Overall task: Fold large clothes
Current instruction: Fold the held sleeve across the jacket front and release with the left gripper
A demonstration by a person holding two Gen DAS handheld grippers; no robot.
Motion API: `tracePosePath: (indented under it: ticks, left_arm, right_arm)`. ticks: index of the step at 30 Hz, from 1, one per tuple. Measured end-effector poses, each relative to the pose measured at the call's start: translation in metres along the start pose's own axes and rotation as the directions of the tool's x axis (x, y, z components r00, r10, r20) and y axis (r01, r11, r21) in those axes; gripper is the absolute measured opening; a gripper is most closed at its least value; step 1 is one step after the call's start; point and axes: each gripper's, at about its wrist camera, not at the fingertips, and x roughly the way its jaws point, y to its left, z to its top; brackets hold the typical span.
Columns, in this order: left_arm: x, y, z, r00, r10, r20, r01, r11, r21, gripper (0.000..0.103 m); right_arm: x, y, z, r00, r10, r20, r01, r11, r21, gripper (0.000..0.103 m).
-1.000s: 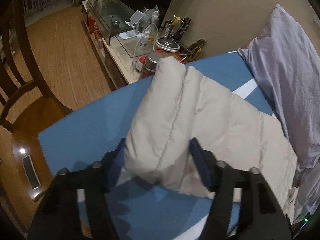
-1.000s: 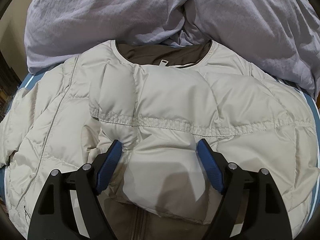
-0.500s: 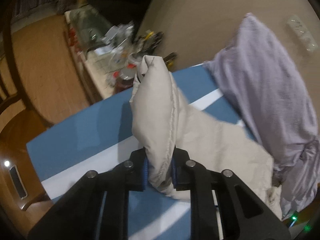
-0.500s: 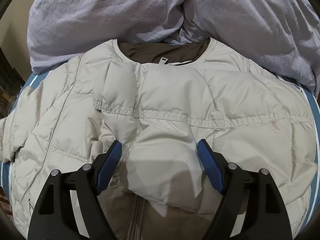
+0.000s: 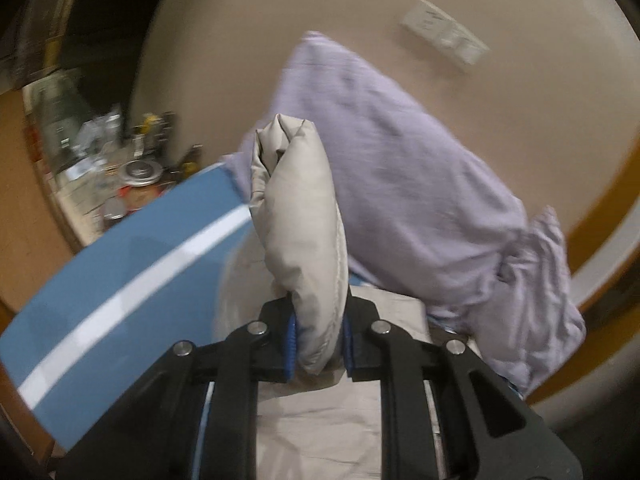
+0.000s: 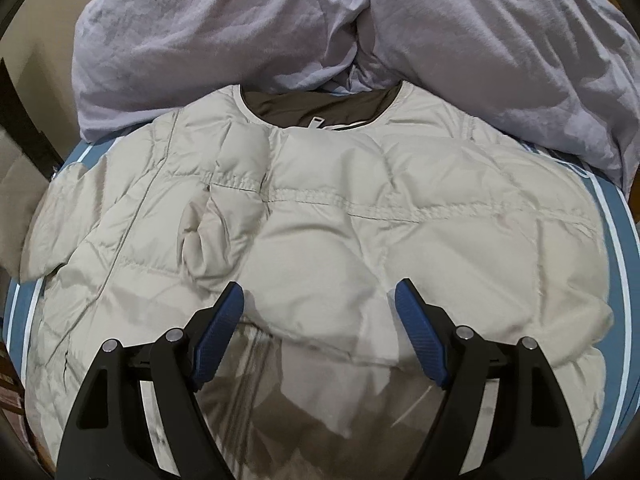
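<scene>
Left tool (image 5: 319, 344) pinches jacket sleeve (image 5: 298, 216) (raised upright); right tool (image 6: 318, 334) gapes wide over jacket (image 6: 360, 216).

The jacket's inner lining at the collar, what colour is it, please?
Dark brown lining, right wrist view.

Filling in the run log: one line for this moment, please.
left claw: shut on jacket sleeve, lifted | right claw: open over jacket | lilac bedding behind

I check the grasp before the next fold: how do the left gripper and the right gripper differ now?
The left gripper is shut on the sleeve of the beige jacket, lifted upright; the right gripper is open and holds nothing. The left faces the wall, the right looks down on the jacket. Both have blue pads.
</scene>
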Motion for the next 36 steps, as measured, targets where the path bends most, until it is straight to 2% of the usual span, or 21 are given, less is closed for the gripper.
tracePosePath:
  ticks: [8,13,17,22,27,32,36]
  left_arm:
    - [0.019,-0.086,-0.014,0.985,-0.162,-0.066,0.169,0.979,0.114,0.018]
    - [0.035,-0.132,-0.032,0.959,-0.245,-0.142,0.267,0.95,0.162,0.018]
    - [0.052,-0.162,-0.05,0.939,-0.274,-0.208,0.313,0.931,0.189,0.018]
    - [0.076,-0.191,-0.08,0.916,-0.268,-0.299,0.342,0.911,0.23,0.018]
    - [0.103,-0.208,-0.117,0.902,-0.207,-0.378,0.328,0.899,0.29,0.018]
    - [0.132,-0.213,-0.159,0.878,-0.133,-0.459,0.302,0.9,0.316,0.02]
    - [0.144,-0.214,-0.18,0.863,-0.089,-0.498,0.29,0.893,0.343,0.025]
  right_arm:
    - [-0.025,-0.03,-0.015,1.0,-0.005,0.023,0.004,0.999,0.051,0.08]
    - [-0.035,-0.051,-0.024,0.999,-0.025,0.03,0.022,0.995,0.095,0.08]
    - [-0.043,-0.061,-0.031,0.999,-0.032,0.039,0.028,0.992,0.119,0.08]
    - [-0.053,-0.074,-0.038,0.998,-0.043,0.047,0.036,0.987,0.155,0.08]
    - [-0.059,-0.085,-0.043,0.997,-0.054,0.05,0.044,0.982,0.181,0.08]
    - [-0.061,-0.093,-0.049,0.997,-0.065,0.046,0.055,0.978,0.201,0.08]
    - [-0.062,-0.098,-0.054,0.996,-0.077,0.044,0.066,0.975,0.214,0.08]
